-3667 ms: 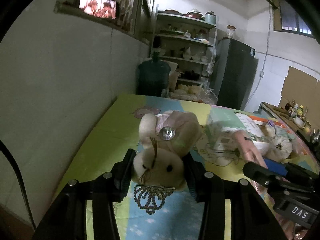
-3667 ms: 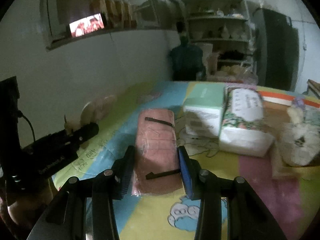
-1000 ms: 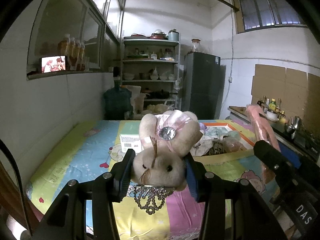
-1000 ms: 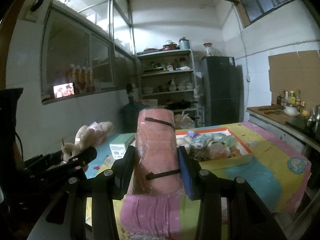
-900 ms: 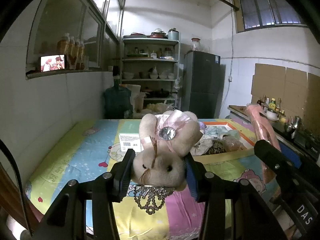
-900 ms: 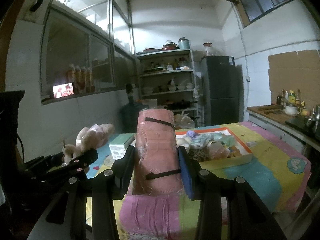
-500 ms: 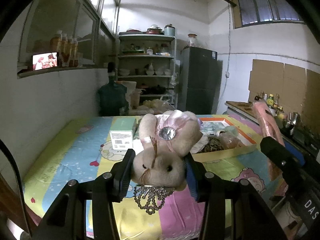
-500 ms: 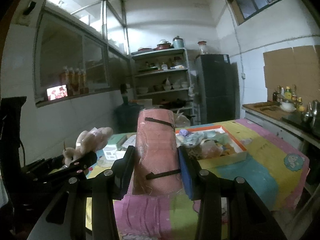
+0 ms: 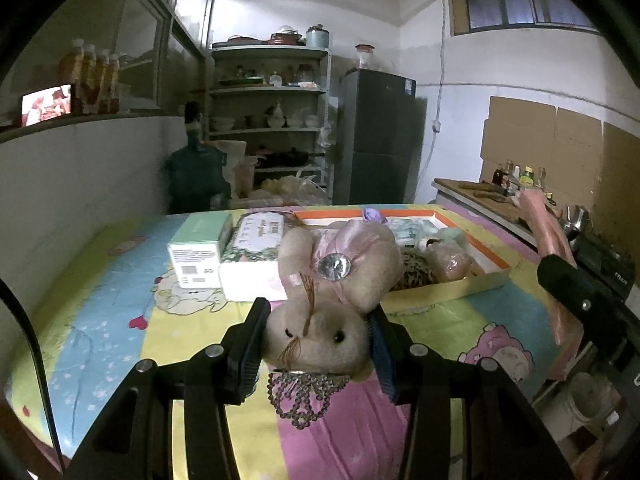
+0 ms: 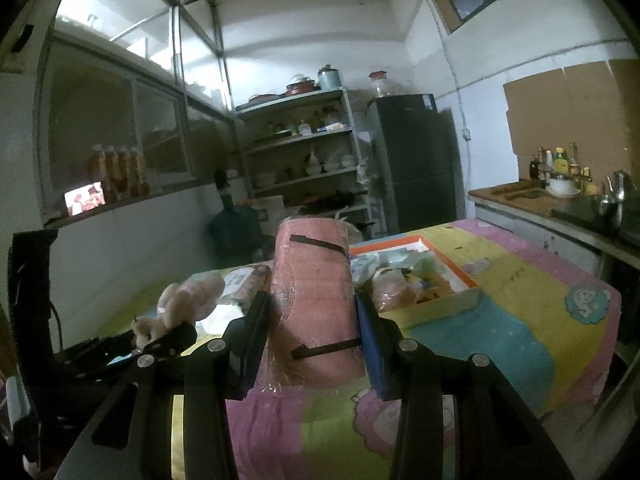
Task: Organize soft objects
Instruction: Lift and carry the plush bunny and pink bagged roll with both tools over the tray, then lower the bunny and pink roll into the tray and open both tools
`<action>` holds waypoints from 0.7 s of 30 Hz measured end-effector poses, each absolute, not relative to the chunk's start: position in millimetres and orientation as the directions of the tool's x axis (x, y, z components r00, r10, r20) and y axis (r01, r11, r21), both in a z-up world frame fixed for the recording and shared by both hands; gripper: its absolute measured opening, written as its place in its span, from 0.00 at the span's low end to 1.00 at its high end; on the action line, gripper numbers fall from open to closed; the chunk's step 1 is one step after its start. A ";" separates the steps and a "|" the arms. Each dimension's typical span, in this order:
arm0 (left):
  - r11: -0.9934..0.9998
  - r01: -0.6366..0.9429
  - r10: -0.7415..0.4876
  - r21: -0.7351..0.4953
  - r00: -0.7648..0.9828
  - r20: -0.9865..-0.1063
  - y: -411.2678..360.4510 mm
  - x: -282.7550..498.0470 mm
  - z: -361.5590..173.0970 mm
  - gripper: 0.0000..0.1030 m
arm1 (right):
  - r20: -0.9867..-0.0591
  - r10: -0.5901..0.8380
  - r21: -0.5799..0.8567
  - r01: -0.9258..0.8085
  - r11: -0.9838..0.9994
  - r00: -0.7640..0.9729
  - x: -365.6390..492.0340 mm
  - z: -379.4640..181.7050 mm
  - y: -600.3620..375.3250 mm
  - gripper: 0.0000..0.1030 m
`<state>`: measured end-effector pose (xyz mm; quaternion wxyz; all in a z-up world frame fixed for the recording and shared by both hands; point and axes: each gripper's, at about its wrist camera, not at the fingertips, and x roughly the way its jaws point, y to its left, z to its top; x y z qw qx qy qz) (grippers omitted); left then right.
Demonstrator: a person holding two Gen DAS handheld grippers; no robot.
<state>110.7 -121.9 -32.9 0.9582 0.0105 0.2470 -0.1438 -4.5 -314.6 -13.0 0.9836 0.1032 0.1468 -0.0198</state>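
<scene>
Left gripper (image 9: 318,344) is clamped on a stuffed bunny (image 9: 332,300), both fingers pressed into the sides of its head, face toward the camera. Bunny has a pink bow with a round gem on it; a beaded tiara hangs under its chin, between the fingers. It's held up off the table (image 9: 100,320), which has a cartoon-print cloth in yellow, blue and pink.

Right gripper (image 10: 312,334) is clamped on a pink cloth roll (image 10: 314,300) in clear wrap, two dark straps across it. Roll stands roughly upright between the fingers, also lifted above the table.

Each gripper shows in the other's view: right one with the roll at the far right edge of the left camera, left one with the bunny at lower left of the right camera.

On the table, far side:
- orange-rimmed tray (image 9: 448,288) right of centre, holding soft items incl. a leopard-print piece and a bagged item
- floral tissue pack (image 9: 252,256) just left of the tray
- mint-green box (image 9: 198,252) touching the pack's left side

Behind the table: shelf rack, dark fridge (image 9: 378,140), water jug (image 9: 196,176). Counter with bottles on the right.
</scene>
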 end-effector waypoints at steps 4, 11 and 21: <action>0.955 0.293 -0.277 -0.045 0.830 -0.484 -133.9 125.5 -34.1 0.46 | -0.310 -0.021 0.205 0.089 0.975 0.951 7.2 -16.3 -323.7 0.43; 0.949 0.314 -0.286 -0.027 0.822 -0.491 -158.7 149.2 -33.8 0.46 | -0.325 -0.025 0.216 0.100 0.971 0.945 27.6 -17.5 -342.2 0.43; 0.949 0.314 -0.288 -0.037 0.812 -0.507 -182.4 185.5 -28.8 0.46 | -0.315 -0.049 0.213 0.121 0.969 0.948 55.2 -9.6 -374.0 0.43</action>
